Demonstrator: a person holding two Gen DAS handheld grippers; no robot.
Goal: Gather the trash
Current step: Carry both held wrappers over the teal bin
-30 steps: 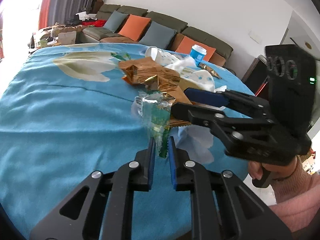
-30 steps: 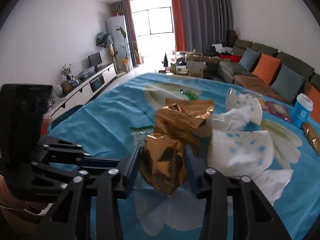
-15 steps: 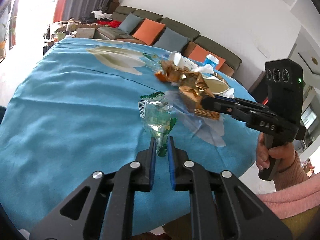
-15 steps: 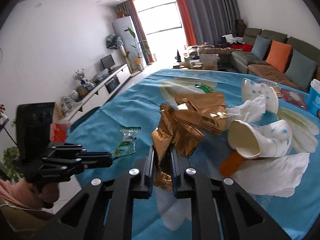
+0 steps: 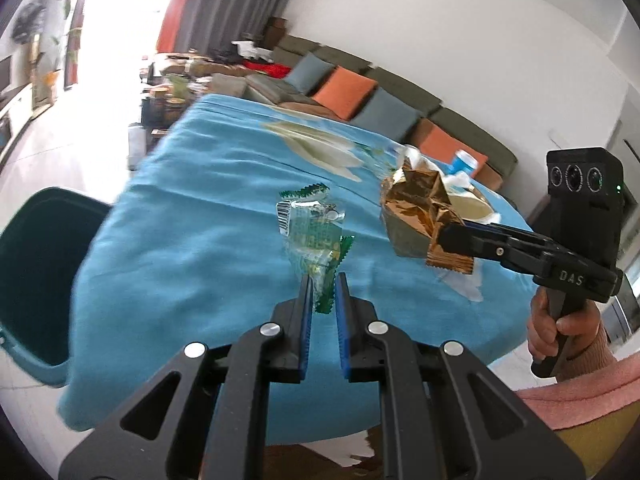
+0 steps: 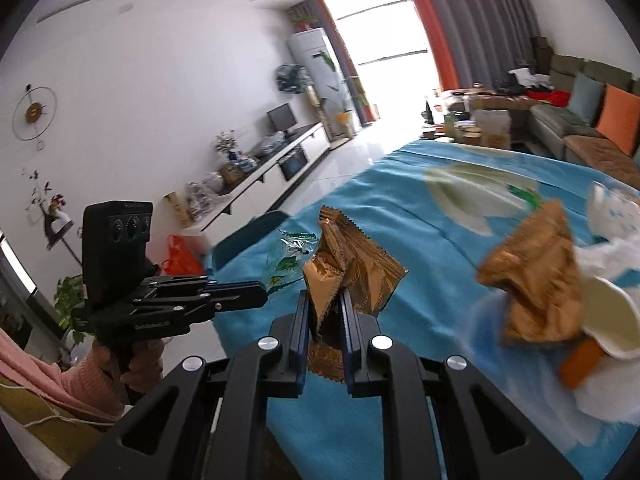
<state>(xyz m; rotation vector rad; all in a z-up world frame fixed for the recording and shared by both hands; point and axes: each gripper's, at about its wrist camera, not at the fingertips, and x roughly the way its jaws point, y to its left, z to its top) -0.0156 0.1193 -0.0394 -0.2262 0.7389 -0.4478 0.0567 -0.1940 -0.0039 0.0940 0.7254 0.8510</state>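
Note:
My left gripper (image 5: 322, 280) is shut on a clear green-edged wrapper (image 5: 314, 236) and holds it above the blue tablecloth (image 5: 192, 232). My right gripper (image 6: 325, 300) is shut on a gold foil wrapper (image 6: 348, 268), lifted off the table; it also shows in the left wrist view (image 5: 420, 216). The right gripper (image 5: 452, 236) appears at the right in the left wrist view. The left gripper (image 6: 260, 295) with the clear wrapper (image 6: 290, 258) shows at the left in the right wrist view.
A second gold wrapper (image 6: 536, 284), a paper cup (image 6: 608, 320), tissues (image 6: 600, 392) and a blue cup (image 5: 462, 162) lie on the table. A dark teal bin (image 5: 36, 280) stands beside the table's left edge. A sofa (image 5: 360, 96) lies behind.
Both grippers have lifted their wrappers and swung left, away from the trash pile, toward the table's edge and the teal bin. Both stay shut.

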